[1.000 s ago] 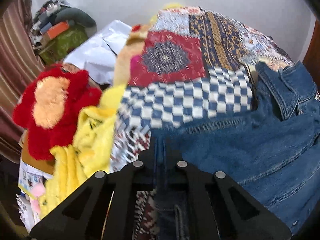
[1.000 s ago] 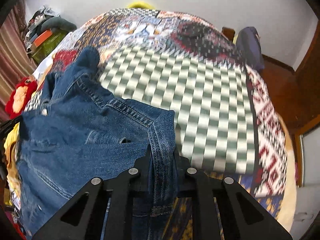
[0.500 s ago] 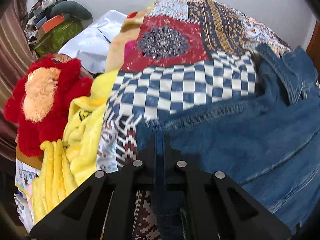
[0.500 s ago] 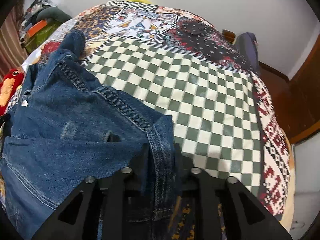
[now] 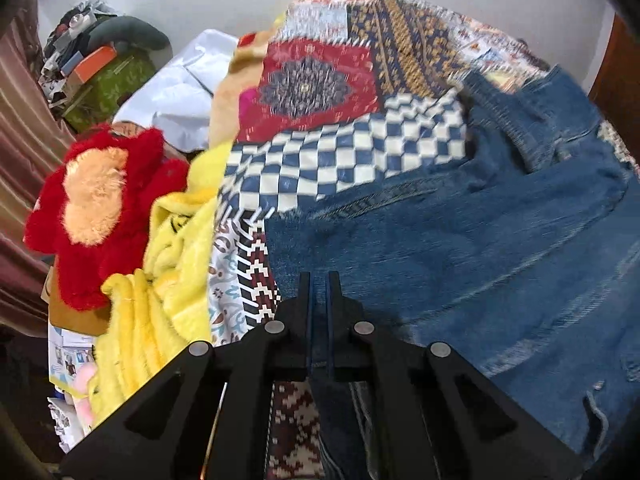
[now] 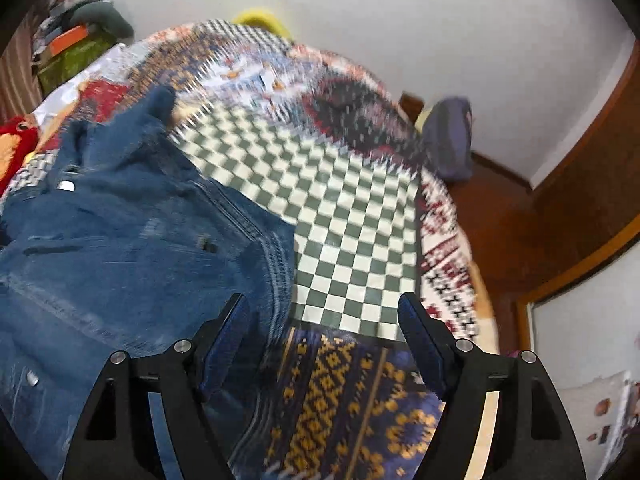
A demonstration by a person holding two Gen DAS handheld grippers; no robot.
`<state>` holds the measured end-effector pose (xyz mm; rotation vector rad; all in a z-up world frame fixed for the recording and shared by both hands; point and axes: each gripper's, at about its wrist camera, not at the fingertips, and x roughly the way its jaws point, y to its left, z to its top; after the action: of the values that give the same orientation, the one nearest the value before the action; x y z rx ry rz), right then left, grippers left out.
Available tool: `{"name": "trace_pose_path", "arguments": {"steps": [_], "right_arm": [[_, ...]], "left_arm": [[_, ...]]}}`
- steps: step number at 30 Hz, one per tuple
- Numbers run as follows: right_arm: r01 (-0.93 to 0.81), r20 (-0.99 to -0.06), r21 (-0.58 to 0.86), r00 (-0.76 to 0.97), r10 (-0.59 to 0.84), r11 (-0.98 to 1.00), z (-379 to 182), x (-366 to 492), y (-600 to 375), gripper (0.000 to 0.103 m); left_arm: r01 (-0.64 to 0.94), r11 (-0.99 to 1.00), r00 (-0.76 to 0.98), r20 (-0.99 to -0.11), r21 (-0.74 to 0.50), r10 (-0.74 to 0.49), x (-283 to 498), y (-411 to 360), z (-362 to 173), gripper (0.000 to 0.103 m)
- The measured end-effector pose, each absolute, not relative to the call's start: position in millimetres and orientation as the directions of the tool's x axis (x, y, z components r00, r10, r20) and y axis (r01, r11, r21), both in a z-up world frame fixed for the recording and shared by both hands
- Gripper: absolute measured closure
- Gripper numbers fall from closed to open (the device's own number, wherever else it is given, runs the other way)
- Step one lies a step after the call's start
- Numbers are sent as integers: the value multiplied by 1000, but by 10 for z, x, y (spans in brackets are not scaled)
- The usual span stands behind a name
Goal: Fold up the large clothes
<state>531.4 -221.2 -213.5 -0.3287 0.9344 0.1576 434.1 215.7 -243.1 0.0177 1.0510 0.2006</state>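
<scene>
A blue denim jacket (image 5: 460, 248) lies spread on a patchwork bedspread (image 5: 320, 80). My left gripper (image 5: 318, 280) is shut on a thin fold of the jacket's left edge, and a strip of denim shows between its fingers. In the right wrist view the jacket (image 6: 120, 240) covers the left half, over the bedspread (image 6: 352, 220). My right gripper (image 6: 322, 300) hovers above the jacket's right hem with its jaws opening wide. The hem lies loose just inside the left finger (image 6: 228, 332), and neither pad presses on it.
A red plush toy (image 5: 96, 208) and a yellow blanket (image 5: 172, 248) sit off the bed's left side. White fabric (image 5: 176, 92) and a cluttered pile (image 5: 104, 68) lie behind them. A dark blue bag (image 6: 446, 140) stands past the bed's far right corner on the wooden floor (image 6: 500, 208).
My right gripper let go of the jacket's hem, its jaws spread wide and it lifted away. My left gripper stays clamped on the denim and shifted slightly.
</scene>
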Motion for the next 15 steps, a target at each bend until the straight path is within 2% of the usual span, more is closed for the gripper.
{"name": "trace_pose_path", "arguments": {"steps": [3, 6, 11, 12, 15], "right_arm": [[-286, -781, -214, 624, 12, 934, -1856, 5098, -2168, 29], [-298, -748, -208, 662, 45, 932, -1550, 4812, -2121, 28], [-335, -705, -186, 700, 112, 924, -1172, 4342, -2028, 28], [-342, -700, -181, 703, 123, 922, -1120, 4246, -2020, 27], [-367, -701, -150, 695, 163, 918, -1028, 3971, -2014, 23]], "left_arm": [[-149, 985, 525, -837, 88, 154, 4190, 2065, -2154, 97], [-141, 987, 571, -808, 79, 146, 3994, 1951, -1891, 88], [-123, 990, 642, -755, 66, 130, 3603, 1747, -1502, 60], [-117, 991, 657, -743, 65, 127, 3503, 1700, -1433, 57], [-107, 993, 689, -716, 57, 115, 3230, 1579, -1281, 40]]}}
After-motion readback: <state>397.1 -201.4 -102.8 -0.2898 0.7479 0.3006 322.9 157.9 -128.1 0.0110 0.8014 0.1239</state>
